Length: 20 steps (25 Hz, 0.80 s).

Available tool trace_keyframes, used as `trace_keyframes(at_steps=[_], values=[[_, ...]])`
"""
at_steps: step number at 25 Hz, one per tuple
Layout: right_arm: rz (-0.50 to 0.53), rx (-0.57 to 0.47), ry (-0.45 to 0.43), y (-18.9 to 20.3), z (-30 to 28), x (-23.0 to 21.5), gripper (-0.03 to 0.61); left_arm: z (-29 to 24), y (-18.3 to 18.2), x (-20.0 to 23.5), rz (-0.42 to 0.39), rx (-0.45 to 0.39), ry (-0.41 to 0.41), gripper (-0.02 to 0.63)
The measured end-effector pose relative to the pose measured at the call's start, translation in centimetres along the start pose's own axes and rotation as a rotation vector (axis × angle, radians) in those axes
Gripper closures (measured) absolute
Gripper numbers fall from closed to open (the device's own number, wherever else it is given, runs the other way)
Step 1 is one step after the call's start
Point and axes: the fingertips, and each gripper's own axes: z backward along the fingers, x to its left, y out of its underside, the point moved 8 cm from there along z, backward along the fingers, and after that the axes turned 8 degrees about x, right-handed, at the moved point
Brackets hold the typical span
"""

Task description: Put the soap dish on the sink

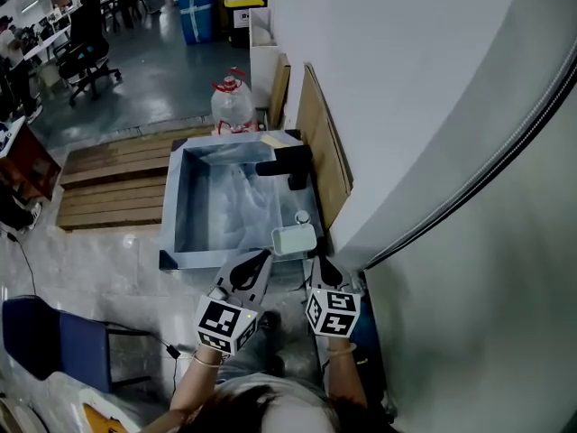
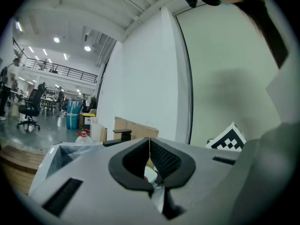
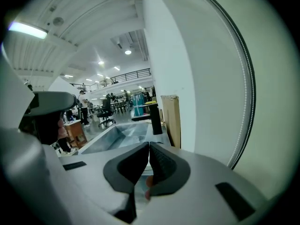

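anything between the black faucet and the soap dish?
In the head view, one small round pale item, too small to identify, sits between faucet and soap dish.

The sink [image 1: 169, 219] carries three things on its right rim: a white soap dish [image 1: 294, 239] at the near corner, a small round cap [image 1: 303, 216] just behind it, and a black tap [image 1: 287, 163] farther back; wooden planks [image 1: 113, 188] lie on the floor beside it
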Motion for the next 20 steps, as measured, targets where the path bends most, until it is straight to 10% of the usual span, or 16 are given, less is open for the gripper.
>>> trace_keyframes(at_steps=[20], values=[[0.089,-0.173,-0.051,-1.1,9.4,3.4,0.552,7.0,-0.9,-2.9,-0.030,-0.063,-0.057,0.604]])
